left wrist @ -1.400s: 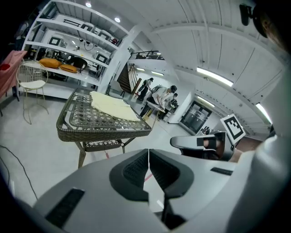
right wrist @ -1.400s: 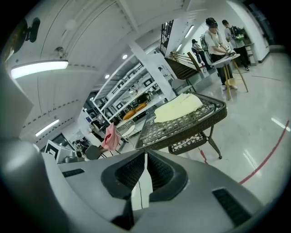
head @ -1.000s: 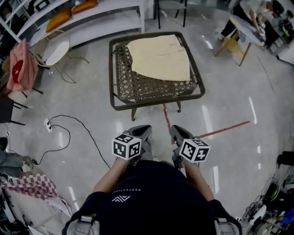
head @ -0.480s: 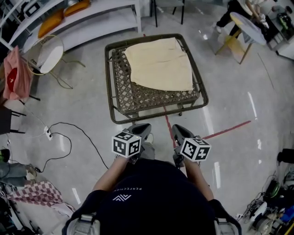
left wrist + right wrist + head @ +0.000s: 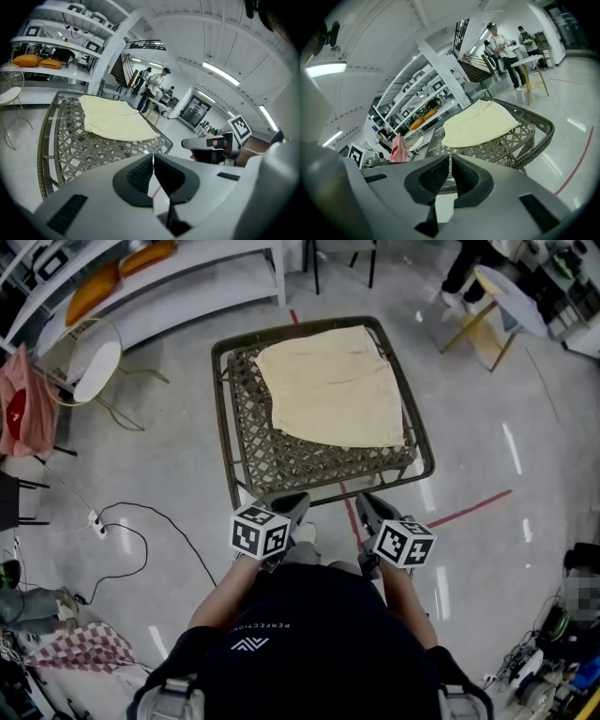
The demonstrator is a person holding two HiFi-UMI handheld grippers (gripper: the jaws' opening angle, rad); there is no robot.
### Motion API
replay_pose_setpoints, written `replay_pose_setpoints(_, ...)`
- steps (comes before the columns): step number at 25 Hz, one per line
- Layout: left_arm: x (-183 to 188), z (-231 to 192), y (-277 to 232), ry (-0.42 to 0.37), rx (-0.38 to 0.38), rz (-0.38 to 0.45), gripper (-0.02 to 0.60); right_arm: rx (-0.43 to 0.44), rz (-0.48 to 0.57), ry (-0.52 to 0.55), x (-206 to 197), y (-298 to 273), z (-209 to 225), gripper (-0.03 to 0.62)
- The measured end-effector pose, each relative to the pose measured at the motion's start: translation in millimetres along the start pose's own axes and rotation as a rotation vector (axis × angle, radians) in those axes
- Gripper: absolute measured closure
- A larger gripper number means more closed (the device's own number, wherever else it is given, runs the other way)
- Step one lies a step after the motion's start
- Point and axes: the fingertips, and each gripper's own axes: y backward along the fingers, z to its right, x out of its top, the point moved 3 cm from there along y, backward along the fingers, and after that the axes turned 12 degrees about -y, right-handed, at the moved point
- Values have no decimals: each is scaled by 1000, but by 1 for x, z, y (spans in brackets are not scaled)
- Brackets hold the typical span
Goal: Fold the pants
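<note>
- Pants, cream in colour, are seen lying flat on the woven top of a low wicker table. They cover its far and right part, and the near and left weave is left bare.
- No fold line or separate legs can be made out from here; the cloth reads as one roughly square sheet.
- The step in hand is judged to be the approach: no folding has begun, and the cloth is not touched by either tool.
- The left gripper and the right gripper are held side by side in front of the person's body, just short of the table's near rim, both pointed toward it and angled downward.
- In the left gripper view the jaws are pressed together at the tips, with nothing between them; the pants lie well beyond.
- In the right gripper view the jaws are likewise closed and empty, with the pants ahead on the table.
- For the next move, both pairs of jaws would need to be parted and brought over the near rim, so that an edge or two corners of the cloth can be pinched.
</note>
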Motion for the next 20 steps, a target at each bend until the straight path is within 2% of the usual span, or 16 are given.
replay_pose_setpoints(7, 7, -48, -18, -49, 13, -37, 568, -53, 6, 35, 19, -26, 4, 551)
replay_pose_setpoints(11, 3, -74, -28, -28, 59, -40, 568, -98, -3, 60, 31, -27, 10, 551)
replay_pose_setpoints(14, 15, -78, -33, -13, 58, -9, 568, -108, -5, 68, 42, -33, 11, 551)
replay_pose_setpoints(20, 15, -83, -48, -12, 72, -22, 568, -89, -30, 83, 55, -54, 22, 551)
